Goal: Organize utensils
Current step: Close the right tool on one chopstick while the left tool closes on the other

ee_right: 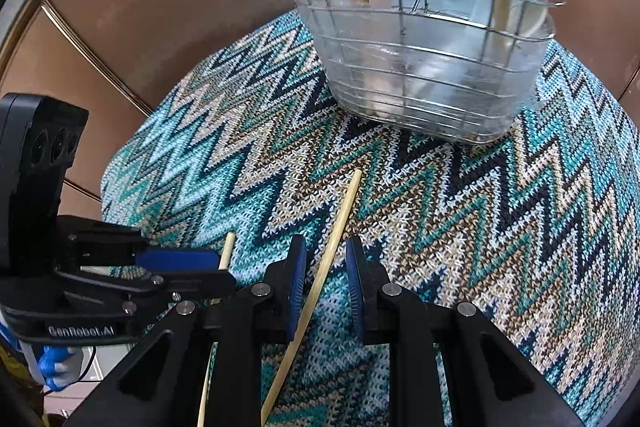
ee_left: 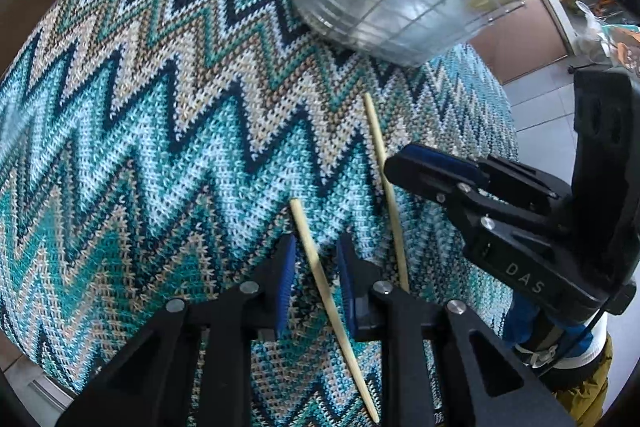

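Observation:
Two pale wooden chopsticks lie on a zigzag knitted cloth (ee_left: 140, 131). In the left wrist view my left gripper (ee_left: 316, 259) is open and straddles the near chopstick (ee_left: 320, 267) without touching it. In the right wrist view my right gripper (ee_right: 326, 259) is open and straddles the other chopstick (ee_right: 340, 223); this chopstick also shows in the left wrist view (ee_left: 378, 143). A wire utensil basket (ee_right: 432, 79) with a clear liner stands at the far side, holding spoons and chopsticks. The basket also shows in the left wrist view (ee_left: 392, 7).
The cloth (ee_right: 520, 207) covers a round table. A brown panelled wall (ee_right: 160, 7) stands behind it. A tiled floor (ee_left: 544, 123) lies beyond the table's right edge.

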`<control>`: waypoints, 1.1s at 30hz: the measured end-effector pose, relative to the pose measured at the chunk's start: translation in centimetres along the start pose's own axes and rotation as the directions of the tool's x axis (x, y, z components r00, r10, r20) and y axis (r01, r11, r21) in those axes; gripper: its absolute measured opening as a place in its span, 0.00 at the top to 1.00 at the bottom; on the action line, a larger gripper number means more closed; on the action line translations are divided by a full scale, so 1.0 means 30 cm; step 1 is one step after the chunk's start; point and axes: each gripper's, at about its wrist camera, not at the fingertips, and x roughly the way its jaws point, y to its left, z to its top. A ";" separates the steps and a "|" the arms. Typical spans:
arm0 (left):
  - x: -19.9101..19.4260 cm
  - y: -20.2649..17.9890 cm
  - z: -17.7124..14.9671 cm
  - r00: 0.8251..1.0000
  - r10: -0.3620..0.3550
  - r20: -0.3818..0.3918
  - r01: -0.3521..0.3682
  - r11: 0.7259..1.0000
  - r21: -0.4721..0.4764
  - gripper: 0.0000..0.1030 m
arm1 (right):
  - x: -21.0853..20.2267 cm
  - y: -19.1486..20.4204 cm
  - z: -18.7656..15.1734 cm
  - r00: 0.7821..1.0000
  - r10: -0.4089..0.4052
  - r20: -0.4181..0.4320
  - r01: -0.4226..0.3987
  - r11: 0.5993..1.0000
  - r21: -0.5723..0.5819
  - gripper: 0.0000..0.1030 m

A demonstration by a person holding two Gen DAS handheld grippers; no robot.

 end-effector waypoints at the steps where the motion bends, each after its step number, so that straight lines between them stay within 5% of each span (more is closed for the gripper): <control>1: 0.003 0.000 0.001 1.000 0.005 -0.002 -0.005 1.000 -0.003 0.84 | 0.014 -0.001 0.006 1.000 -0.005 -0.009 0.005 1.000 -0.001 0.81; 12: 0.033 0.011 0.019 0.999 0.033 0.008 -0.033 0.999 -0.041 0.92 | 0.114 0.016 0.039 0.998 -0.039 -0.048 0.039 0.999 0.002 0.92; 22: -0.051 0.029 -0.045 0.995 0.004 0.096 0.001 0.998 -0.058 0.94 | 0.001 0.012 -0.019 0.999 -0.002 0.032 0.002 1.000 0.002 0.95; 27: -0.196 -0.014 -0.069 0.978 -0.006 0.207 0.003 1.000 0.016 0.95 | -0.104 0.033 -0.053 0.994 -0.008 0.107 0.012 0.999 -0.037 0.95; 33: -0.390 -0.037 -0.092 0.936 0.004 0.352 -0.022 0.999 0.047 0.95 | -0.261 0.071 -0.086 0.972 -0.002 0.233 0.019 0.997 -0.069 0.95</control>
